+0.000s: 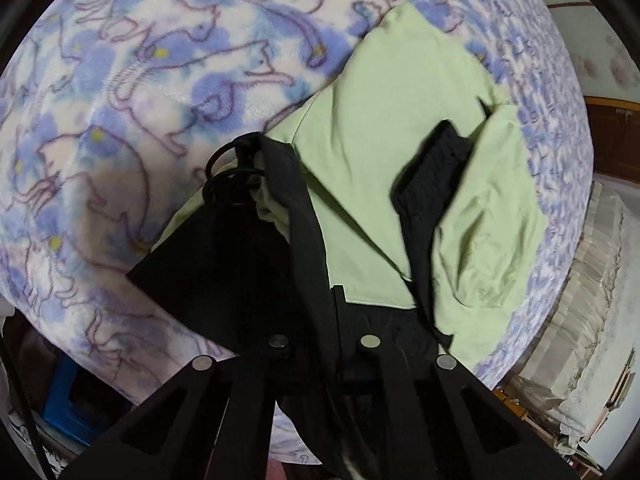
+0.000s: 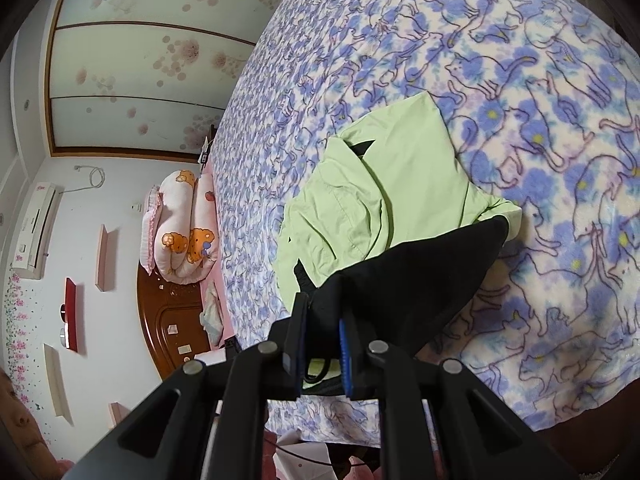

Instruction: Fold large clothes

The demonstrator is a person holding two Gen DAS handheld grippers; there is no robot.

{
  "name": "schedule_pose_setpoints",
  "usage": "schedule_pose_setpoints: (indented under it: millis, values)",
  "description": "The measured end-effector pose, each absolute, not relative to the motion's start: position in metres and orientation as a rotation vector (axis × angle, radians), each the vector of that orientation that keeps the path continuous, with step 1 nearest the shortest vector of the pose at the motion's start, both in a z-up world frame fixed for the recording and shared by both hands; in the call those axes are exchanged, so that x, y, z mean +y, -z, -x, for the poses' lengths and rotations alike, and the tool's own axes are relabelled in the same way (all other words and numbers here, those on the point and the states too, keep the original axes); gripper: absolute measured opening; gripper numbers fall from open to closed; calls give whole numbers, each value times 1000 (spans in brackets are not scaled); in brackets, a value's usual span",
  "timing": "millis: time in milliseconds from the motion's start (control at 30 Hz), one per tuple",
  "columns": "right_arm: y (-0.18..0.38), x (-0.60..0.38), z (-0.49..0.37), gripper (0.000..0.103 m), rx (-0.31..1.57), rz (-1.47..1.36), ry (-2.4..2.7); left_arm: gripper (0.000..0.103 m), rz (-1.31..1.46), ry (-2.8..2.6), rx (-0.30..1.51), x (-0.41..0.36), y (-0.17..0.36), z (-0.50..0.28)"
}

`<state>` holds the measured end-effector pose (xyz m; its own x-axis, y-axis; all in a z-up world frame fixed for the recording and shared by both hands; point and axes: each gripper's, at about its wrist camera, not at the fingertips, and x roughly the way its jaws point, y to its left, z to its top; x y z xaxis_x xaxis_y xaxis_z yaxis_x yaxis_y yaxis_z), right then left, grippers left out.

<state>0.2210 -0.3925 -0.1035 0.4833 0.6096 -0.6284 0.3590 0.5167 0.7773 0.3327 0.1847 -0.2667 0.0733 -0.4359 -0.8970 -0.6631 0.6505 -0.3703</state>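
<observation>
Cat-print fleece bed carries green jacket; right tongs pinch black lining, left tongs clamp black hem, likely aligning fold.

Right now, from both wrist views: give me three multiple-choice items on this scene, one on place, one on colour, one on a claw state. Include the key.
1. Where does the light green garment with black trim lie?
A. on the cat-print fleece blanket
B. on a bare wooden floor
C. on a hanger

2. What colour are the pads of the right claw?
A. red
B. blue
C. white

3. What is the right claw doing?
A. hanging open above the blanket
B. closed on nothing
C. shut on the garment's black fabric

Key: 1 A, the blanket's print surrounds the garment on all sides; 2 B, blue strips line both fingers; 3 C, black cloth runs between the pads.
</observation>
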Motion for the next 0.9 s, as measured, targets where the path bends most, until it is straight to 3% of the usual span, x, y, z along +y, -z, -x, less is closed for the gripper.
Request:
schedule_pose_setpoints:
  millis: [267, 500, 700, 900]
  values:
    - [90, -398, -229, 13, 1066, -1074, -158, 3, 937, -181, 1466, 200, 186, -344]
    - [79, -407, -263, 13, 929, -1086, -114, 3, 896, -85, 1299, 196, 125, -414]
    - [93, -409, -321, 13, 879, -1039, -32, 3, 841, -26, 1269, 183, 132, -504]
    - [136, -415, -384, 13, 835, -999, 50, 4, 771, -56, 1282, 166, 185, -571]
